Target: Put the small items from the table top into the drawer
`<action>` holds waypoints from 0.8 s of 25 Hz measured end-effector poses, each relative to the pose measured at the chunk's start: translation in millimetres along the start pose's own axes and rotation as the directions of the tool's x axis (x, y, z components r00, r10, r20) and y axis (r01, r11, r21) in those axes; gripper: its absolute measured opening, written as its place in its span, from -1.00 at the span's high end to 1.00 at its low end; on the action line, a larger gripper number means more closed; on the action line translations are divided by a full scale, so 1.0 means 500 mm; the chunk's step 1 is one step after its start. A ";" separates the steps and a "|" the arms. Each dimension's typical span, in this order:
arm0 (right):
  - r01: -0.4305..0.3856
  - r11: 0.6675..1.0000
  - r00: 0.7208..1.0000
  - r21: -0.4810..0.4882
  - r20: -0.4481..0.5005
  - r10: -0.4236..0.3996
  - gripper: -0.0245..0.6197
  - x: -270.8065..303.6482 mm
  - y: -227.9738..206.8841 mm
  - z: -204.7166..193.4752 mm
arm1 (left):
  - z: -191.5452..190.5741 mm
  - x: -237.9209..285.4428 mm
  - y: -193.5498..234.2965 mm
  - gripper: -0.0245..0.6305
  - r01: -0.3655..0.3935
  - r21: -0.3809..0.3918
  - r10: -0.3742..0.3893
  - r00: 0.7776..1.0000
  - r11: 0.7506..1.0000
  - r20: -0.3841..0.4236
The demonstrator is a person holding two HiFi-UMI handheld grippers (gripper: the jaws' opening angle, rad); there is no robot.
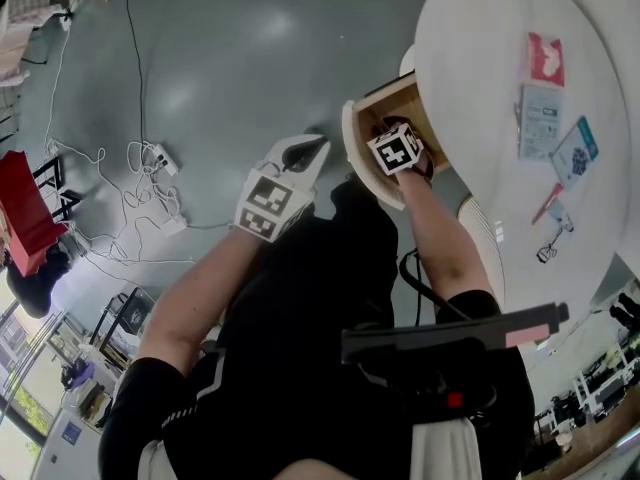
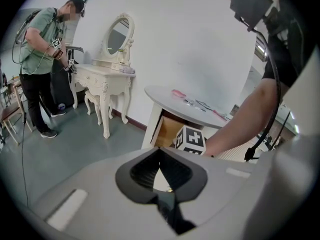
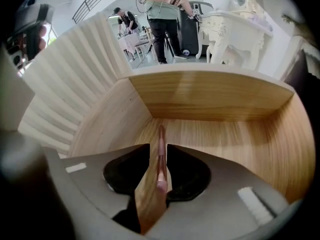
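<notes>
So the right gripper [image 1: 397,133] is down inside the open drawer [image 1: 385,98], which is plain pale wood with a visible grain and a curved front. In the right gripper view its dark pads sit slightly apart with a thin pinkish strip [image 3: 160,159] edge-on between them. It's close to one pad, and a sliver of the drawer floor shows on the other side, so it doesn't look clamped. Can't tell what the strip is from that angle, and the head view hides it under the marker cube [image 1: 395,151]. That view does show the white ribbed side [image 3: 75,94] of the table. The left gripper [image 1: 310,150] hangs out over the grey floor [image 1: 230,58], well clear of the drawer, tips pressed together on nothing. Only the head view shows what's on the glossy white round table top [image 1: 480,48]: a red packet [image 1: 545,58], a white card [image 1: 541,120], a blue packet [image 1: 576,150], a thin red stick [image 1: 547,204] and a small metal clip thing [image 1: 546,251]. The left gripper view adds a carved cream dressing table [image 2: 107,79] with an oval mirror [image 2: 119,34], and another person [image 2: 42,59] beside it.
</notes>
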State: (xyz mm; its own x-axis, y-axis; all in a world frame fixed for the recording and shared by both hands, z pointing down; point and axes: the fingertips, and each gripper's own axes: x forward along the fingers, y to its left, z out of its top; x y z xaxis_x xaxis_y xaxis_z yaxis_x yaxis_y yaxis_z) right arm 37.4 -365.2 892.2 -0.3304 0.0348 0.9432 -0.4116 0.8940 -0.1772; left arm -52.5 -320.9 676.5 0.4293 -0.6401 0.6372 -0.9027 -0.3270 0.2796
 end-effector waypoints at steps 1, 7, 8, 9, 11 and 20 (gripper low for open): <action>0.006 1.000 1.000 0.002 0.014 -0.006 0.58 -0.010 0.000 0.003 | 0.001 -0.003 -0.002 0.93 0.002 0.005 -0.003 1.000 1.000 0.003; 0.044 0.999 0.996 -0.022 0.074 -0.043 0.72 -0.096 0.011 0.030 | 0.020 -0.012 -0.018 0.93 0.020 0.030 -0.021 0.999 0.999 0.034; 0.053 0.998 0.994 -0.020 0.097 -0.050 0.76 -0.115 0.013 0.040 | 0.024 -0.015 -0.023 0.93 0.024 0.035 -0.026 0.999 0.999 0.031; 0.058 0.998 0.991 -0.016 0.119 -0.056 0.79 -0.135 0.017 0.049 | 0.028 -0.019 -0.029 0.93 0.030 0.041 -0.031 0.999 0.999 0.027; 0.067 0.998 0.985 -0.015 0.158 -0.064 0.83 -0.177 0.029 0.068 | 0.037 -0.028 -0.040 0.93 0.042 0.052 -0.044 0.999 0.998 0.031; 0.100 0.992 0.925 0.071 0.360 -0.119 0.91 -0.385 0.083 0.142 | 0.101 -0.096 -0.062 0.93 0.076 0.090 -0.084 0.992 0.993 0.089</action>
State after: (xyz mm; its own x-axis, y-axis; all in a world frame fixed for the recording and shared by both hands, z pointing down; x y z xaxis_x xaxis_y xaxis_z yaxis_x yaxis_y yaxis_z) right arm 23.4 -366.5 683.4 -0.5625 -0.2345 0.7928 -0.5015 0.8591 -0.1017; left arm -43.6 -315.1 600.7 0.5049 -0.6697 0.5446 -0.8610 -0.4360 0.2620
